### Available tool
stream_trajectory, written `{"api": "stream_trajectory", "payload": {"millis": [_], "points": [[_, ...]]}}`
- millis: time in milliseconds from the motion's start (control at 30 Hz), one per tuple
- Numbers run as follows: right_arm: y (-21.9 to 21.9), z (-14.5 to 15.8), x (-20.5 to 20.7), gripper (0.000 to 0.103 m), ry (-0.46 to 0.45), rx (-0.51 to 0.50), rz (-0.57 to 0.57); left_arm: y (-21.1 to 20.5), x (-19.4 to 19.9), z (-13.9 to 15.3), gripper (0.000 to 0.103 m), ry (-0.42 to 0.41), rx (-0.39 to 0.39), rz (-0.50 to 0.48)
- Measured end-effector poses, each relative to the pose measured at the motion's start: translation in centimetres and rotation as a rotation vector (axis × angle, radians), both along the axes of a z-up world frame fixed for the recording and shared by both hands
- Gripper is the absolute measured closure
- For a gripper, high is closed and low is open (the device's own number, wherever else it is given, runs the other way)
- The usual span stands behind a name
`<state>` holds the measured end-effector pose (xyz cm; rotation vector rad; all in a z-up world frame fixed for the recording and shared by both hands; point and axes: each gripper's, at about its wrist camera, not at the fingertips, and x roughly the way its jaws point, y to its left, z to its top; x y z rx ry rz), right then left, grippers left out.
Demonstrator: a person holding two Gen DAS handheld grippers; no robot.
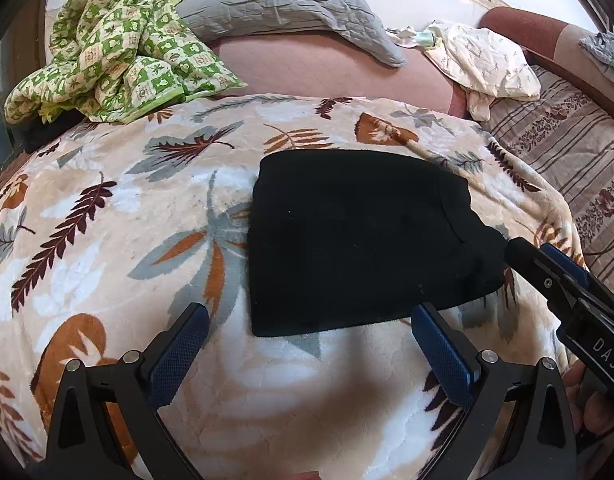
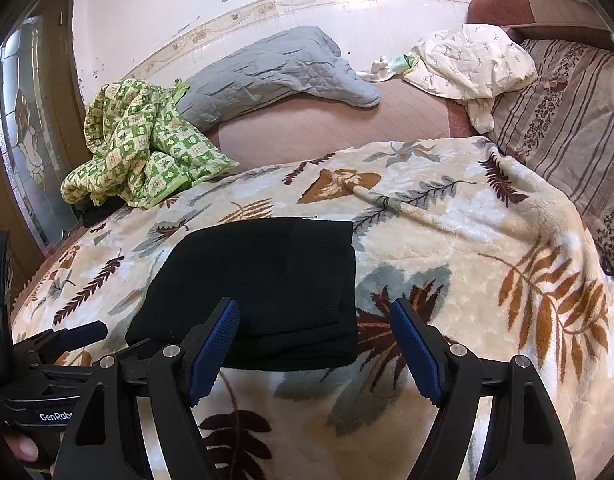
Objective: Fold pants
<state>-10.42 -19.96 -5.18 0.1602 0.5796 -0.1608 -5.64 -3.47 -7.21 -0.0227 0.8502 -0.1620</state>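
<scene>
The pants (image 1: 359,240) lie folded into a black block on the blanket (image 1: 107,220), at twelve o'clock of both grippers. The left gripper (image 1: 307,320) is spread, empty; the right gripper (image 2: 315,320) likewise (its left finger overlaps the pants' near edge).

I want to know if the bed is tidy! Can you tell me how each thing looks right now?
black pants: folded into a flat bundle on the leaf blanket.
left gripper: open, holding nothing.
right gripper: open, holding nothing.
green checked quilt: crumpled in a heap.
grey pillow: wrinkled, lying flat.
cream cloth: bunched up.
</scene>
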Motion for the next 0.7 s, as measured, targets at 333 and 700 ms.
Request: {"api": "stream_trajectory", "payload": {"millis": [333, 700], "points": [[-0.05, 0.09, -0.01, 0.024, -0.004, -0.001, 0.002, -0.01, 0.07, -0.24, 0.001, 0.006, 0.005, 0.000], [0.20, 0.22, 0.06, 0.024, -0.005, -0.005, 0.007, 0.13, 0.28, -0.34, 0.001, 0.011, 0.003, 0.001]]}}
